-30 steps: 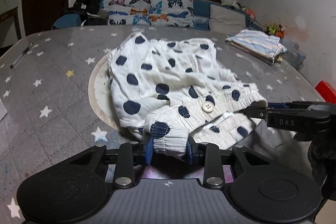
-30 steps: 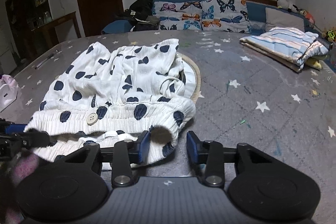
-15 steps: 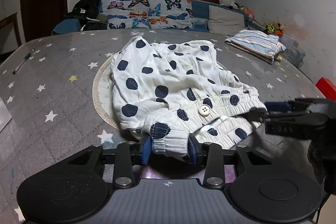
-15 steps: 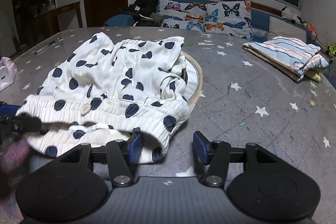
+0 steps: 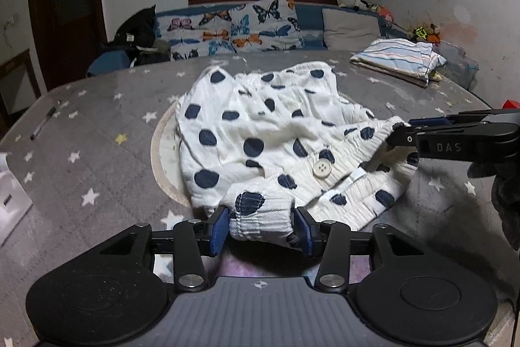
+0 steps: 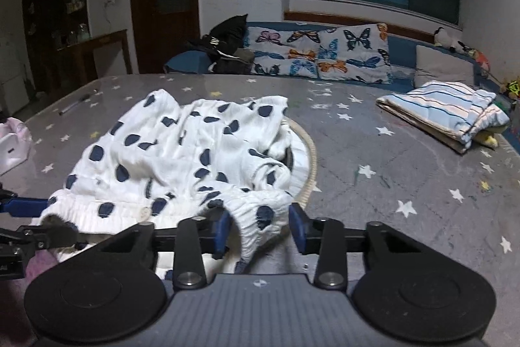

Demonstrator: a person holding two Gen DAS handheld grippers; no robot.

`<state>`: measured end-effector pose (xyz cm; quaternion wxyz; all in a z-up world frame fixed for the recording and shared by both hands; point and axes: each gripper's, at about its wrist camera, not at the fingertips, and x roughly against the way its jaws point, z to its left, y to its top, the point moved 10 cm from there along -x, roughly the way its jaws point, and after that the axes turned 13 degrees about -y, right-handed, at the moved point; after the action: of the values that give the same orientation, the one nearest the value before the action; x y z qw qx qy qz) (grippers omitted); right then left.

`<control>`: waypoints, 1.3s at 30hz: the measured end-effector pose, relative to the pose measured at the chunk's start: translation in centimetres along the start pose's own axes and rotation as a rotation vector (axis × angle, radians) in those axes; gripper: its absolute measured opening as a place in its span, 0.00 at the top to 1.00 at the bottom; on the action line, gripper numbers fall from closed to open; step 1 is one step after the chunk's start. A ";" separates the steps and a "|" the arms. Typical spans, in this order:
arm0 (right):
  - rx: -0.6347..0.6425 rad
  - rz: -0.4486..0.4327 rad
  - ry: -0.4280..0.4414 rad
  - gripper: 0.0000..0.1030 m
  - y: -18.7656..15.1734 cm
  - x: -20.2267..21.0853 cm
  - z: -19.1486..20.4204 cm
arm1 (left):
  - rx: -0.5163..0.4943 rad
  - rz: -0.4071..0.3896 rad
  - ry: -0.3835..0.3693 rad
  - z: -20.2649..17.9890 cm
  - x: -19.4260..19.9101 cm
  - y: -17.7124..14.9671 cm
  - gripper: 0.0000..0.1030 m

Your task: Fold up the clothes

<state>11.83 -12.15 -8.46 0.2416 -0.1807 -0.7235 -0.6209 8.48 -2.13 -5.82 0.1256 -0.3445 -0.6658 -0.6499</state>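
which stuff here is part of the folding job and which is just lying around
Part of the job:
- polka-dot shorts
- left gripper, waistband between its opening jaws
- right gripper, closing on the waistband's other end

Lying about:
- folded striped cloth
- butterfly pillows
- pen

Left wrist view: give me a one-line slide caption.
Left gripper opening around the waistband of polka-dot shorts on a star-print table; right gripper at the far waistband end.
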 end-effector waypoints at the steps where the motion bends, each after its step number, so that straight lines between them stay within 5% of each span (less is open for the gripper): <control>1: 0.001 -0.003 0.006 0.76 0.0 0.1 0.1 | -0.014 -0.010 0.004 -0.1 0.1 0.2 0.54; 7: -0.058 -0.010 0.061 0.89 0.7 0.9 0.1 | -0.026 -0.030 -0.016 0.0 -0.1 1.0 0.68; 17: -0.119 -0.041 0.129 0.91 1.7 4.4 -1.7 | 0.013 -0.139 -0.102 -0.2 4.4 2.2 0.69; 39: 0.156 0.131 0.243 0.89 -8.4 11.3 0.3 | -0.065 0.051 -0.222 -2.1 7.4 -6.2 0.66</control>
<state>-2.15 -13.65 -8.79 0.3809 -0.1316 -0.7216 -0.5629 -1.36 -1.43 -5.83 0.0561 -0.4350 -0.6451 -0.6257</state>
